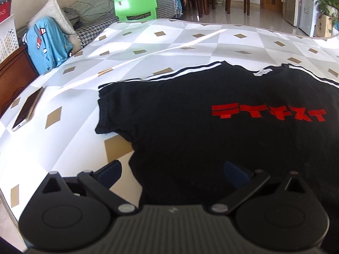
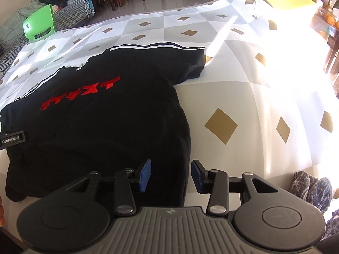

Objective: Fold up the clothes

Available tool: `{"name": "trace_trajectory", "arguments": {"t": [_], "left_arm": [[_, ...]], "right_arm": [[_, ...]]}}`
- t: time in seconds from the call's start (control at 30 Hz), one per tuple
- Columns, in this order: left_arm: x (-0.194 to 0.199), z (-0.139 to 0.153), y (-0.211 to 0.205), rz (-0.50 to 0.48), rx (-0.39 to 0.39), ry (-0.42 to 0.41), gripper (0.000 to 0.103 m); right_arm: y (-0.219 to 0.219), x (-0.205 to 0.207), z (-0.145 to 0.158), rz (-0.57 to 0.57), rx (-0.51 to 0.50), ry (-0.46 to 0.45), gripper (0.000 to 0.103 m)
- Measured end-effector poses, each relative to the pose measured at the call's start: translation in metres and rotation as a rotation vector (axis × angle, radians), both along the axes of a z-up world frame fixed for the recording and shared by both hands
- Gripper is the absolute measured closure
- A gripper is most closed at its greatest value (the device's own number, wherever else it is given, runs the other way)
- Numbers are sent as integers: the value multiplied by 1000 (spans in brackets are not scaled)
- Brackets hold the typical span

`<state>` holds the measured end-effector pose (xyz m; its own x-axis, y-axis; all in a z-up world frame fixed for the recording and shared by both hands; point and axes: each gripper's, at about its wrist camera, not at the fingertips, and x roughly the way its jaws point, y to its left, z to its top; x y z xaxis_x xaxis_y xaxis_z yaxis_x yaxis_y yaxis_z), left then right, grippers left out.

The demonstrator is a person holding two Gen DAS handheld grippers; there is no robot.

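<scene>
- The black T-shirt (image 1: pixel 190 127) is lying spread flat, front up, on the diamond-patterned cloth (image 1: pixel 148 40); its red lettering (image 1: pixel 269 113) is facing up, and both short sleeves are stretched outward.
- The shirt's long axis is running away from both grippers: the hem is nearest to them, and the collar (image 1: pixel 267 71) is lying at the far end.
- The left gripper (image 1: pixel 172 172) is being held low over the hem's left part, with 1 blue pad over bare cloth and the other over black fabric, so the shirt's left side edge is passing between them.
- The jaws of the left gripper are being held wide apart, and nothing is being gripped.
- The right gripper (image 2: pixel 171 175) is being held over the hem's right corner, where the shirt's right side edge is running down between its 2 blue pads (image 2: pixel 145 174).
- Its jaws are also standing apart with a clear gap, and no fabric is being pinched.
- Each hand is nearer to its own corner of the hem; both are pointing forward along the shirt toward the collar.
- Judged from this lay, the shirt is unfolded, and a grasp of both hem corners is being favoured.
- A phone (image 1: pixel 27 109) is lying well to the left of the left sleeve (image 1: pixel 114 110).
</scene>
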<state>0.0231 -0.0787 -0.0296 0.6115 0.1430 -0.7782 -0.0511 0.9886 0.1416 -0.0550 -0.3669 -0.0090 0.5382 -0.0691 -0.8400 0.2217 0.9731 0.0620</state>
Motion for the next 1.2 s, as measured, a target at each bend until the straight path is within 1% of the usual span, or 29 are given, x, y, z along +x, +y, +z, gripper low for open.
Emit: {"name": "trace_trajectory", "arguments": {"t": [0.13,0.33,0.4,0.5,0.57,0.73,0.87,0.97,1.03,1.2], "left_arm": [[-3,-6,-13,-60,22,17,0],[-4,-14,-28,-135,74,18,0],[-4,-14,-29,-146,79,10,0],[-2,-15,-27,-152,64,16,0],[1,-16,-25,-154,47,23,0],[7,-17,-20,-156,14,46,0],[10,-17,-21,-160,18,52,0],[14,-16,-22,-169,20,68,0],[18,-16,-19,-171,3,85,0],[27,-16,-13,-167,-40,118,0]], "right_arm": [[5,14,-3,40,39,33,57],[17,37,3,134,45,61,55],[21,45,0,163,35,81,54],[25,58,-5,203,28,129,54],[25,66,-5,228,25,139,54],[23,91,-4,281,-2,147,51],[15,112,-6,305,9,162,50],[9,128,-8,322,12,154,50],[4,137,-10,324,23,144,50],[4,154,-17,324,34,151,50]]}}
